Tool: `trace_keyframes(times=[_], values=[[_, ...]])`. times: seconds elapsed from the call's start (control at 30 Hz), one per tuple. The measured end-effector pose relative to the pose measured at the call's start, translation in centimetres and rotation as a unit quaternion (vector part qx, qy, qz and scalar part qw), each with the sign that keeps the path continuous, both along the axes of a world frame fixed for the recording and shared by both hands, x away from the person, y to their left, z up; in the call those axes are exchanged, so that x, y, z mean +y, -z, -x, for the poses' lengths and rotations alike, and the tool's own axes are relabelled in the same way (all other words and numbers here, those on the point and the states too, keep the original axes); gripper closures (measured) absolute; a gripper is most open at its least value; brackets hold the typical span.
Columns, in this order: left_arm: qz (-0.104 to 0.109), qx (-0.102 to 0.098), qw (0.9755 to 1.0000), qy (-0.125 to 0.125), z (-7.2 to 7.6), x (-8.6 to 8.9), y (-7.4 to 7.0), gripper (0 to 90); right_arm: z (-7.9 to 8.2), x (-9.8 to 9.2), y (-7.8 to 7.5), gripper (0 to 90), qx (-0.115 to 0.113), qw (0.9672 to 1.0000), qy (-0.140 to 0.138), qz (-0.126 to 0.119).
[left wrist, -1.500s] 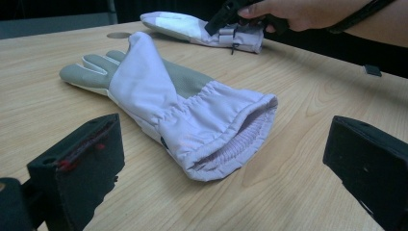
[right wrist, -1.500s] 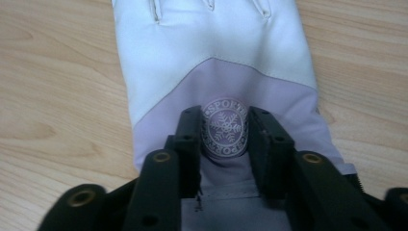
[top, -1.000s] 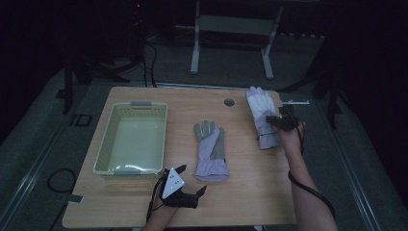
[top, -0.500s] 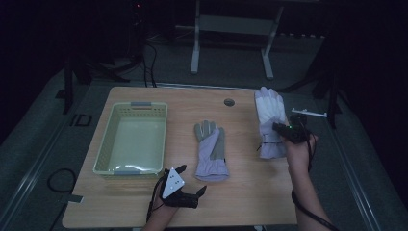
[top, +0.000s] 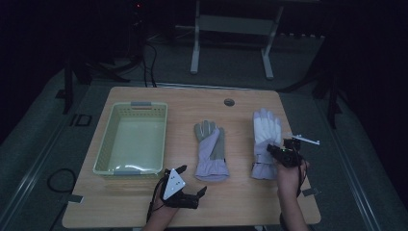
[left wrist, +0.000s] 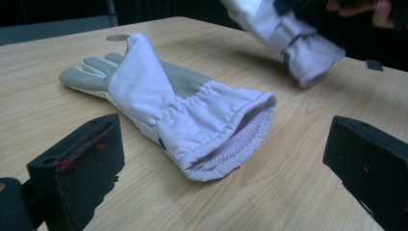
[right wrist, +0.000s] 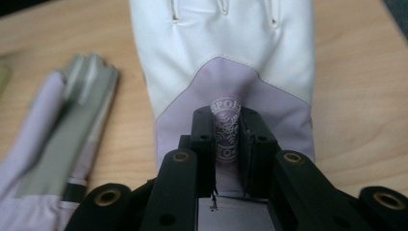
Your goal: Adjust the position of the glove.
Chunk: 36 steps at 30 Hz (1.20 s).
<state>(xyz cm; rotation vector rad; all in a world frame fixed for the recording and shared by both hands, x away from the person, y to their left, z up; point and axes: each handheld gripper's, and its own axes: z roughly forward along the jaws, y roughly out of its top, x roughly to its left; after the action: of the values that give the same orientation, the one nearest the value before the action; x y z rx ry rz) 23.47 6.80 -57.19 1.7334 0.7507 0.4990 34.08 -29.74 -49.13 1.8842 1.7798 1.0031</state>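
Observation:
Two pale lilac and white gloves lie on the wooden table [top: 240, 202]. The right glove [top: 266, 137] [right wrist: 226, 62] has its fingers pointing away from me, and my right gripper [top: 276, 153] [right wrist: 226, 139] is shut on a pinched fold of its lilac back, near the cuff. The left glove [top: 210, 147] [left wrist: 168, 108] lies in the middle of the table, grey palm side partly up, its cuff opening toward me. My left gripper [top: 190, 180] [left wrist: 216, 159] stands open just short of that cuff, touching nothing.
A pale green plastic basket [top: 110, 149] sits at the table's left, with nothing visible inside. A round cable hole [top: 229, 102] is near the far edge. A desk frame [top: 231, 29] stands on the dark floor behind the table.
My right gripper has pulled the right glove toward me and a little rightward across the table. The left gripper and the middle glove have stayed put.

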Motion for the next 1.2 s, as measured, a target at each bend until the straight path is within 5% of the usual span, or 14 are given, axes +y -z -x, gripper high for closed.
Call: trace_keyframes(times=[0.17, 0.33, 0.57, 0.83, 1.03, 1.2], values=[[0.001, 0.001, 1.0000, 0.000, 0.0, 0.0, 0.0, 0.9, -1.3, 0.1, 2.0, 76.7, 0.025, 0.9995, 0.015, 0.013], [0.000, 0.000, 1.0000, 0.001, 0.0, 0.0, 0.0, 0.9, -2.2, 0.3, 3.8, 65.6, 0.043, 0.9988, 0.021, 0.014], [0.000, -0.001, 1.0000, 0.002, 0.0, 0.0, 0.0, 0.9, -2.5, 0.2, 2.7, 56.2, 0.033, 0.9988, 0.005, 0.037], [-0.001, 0.001, 1.0000, 0.002, 0.0, 0.0, 0.0, 0.9, -2.9, -0.5, 0.4, 46.2, 0.018, 0.9960, -0.062, 0.062], [0.001, 0.003, 1.0000, 0.002, -0.1, 0.0, 0.0, 0.9, -2.7, -1.2, -0.5, 43.5, 0.000, 0.9900, -0.118, 0.078], [0.003, 0.005, 1.0000, 0.003, -0.1, 0.1, 0.0, 0.9, -2.2, -2.5, -1.6, 48.2, 0.003, 0.9814, -0.169, 0.090]])
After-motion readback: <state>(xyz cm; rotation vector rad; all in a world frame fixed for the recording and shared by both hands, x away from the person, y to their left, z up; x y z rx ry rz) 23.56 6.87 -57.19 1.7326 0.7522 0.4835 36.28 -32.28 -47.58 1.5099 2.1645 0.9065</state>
